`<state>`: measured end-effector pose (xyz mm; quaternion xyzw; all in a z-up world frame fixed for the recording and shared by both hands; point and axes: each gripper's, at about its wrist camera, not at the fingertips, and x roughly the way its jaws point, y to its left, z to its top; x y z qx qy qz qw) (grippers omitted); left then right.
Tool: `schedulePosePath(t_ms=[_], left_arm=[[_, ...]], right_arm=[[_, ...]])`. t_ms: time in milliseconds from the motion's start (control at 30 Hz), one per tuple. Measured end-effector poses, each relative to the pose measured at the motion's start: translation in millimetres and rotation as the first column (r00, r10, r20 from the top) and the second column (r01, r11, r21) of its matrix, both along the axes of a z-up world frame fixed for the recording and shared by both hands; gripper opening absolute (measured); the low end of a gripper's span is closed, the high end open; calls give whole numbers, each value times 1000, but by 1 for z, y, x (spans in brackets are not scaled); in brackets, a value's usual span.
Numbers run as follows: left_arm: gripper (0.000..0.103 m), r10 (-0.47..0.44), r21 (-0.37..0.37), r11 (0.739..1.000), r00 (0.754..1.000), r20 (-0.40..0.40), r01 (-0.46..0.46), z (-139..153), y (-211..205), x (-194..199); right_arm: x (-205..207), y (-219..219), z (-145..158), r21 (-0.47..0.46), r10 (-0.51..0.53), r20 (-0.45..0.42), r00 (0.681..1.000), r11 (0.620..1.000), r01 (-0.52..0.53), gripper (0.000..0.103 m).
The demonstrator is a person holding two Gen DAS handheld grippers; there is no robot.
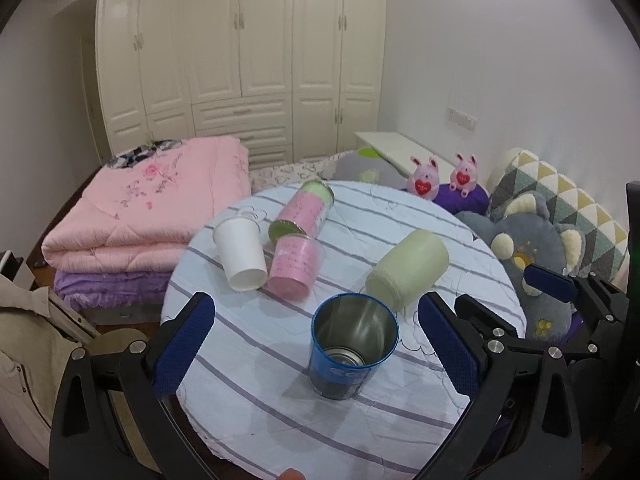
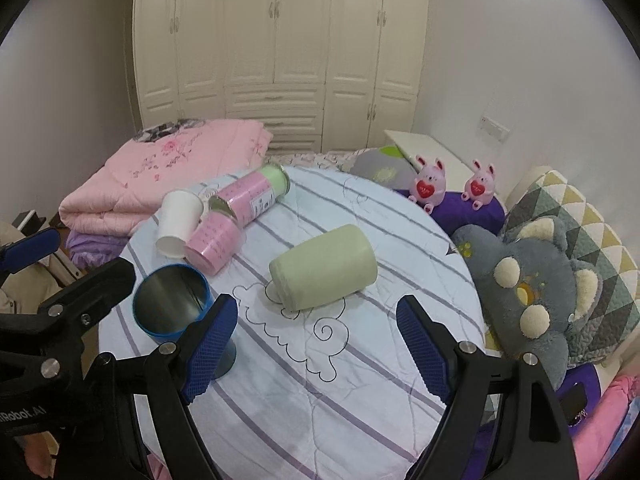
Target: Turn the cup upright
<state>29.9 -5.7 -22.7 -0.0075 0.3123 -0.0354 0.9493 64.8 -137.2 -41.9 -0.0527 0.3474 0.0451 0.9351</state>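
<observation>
A blue metal cup stands upright on the round striped table, mouth up; it also shows in the right wrist view. My left gripper is open, its blue pads either side of the blue cup without touching. A pale green cup lies on its side mid-table, also in the left wrist view. My right gripper is open and empty just in front of the green cup.
A white paper cup, a pink cup and a pink canister lie on their sides at the table's far left. Folded pink quilts lie behind; plush toys and pillows crowd the right.
</observation>
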Motion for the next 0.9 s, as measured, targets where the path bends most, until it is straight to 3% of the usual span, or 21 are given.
schedulePosePath(t_ms=[533,900], left_arm=[[103,8,8,1000,981,192,-10,45,20,-48],[103,14,52,998,954,299,-31,62,16,-71]], right_arm=[[-41,11,46,29,-20,232,973,999,14,83],[-58,6,54,59,-34,301,953,998,17,83]])
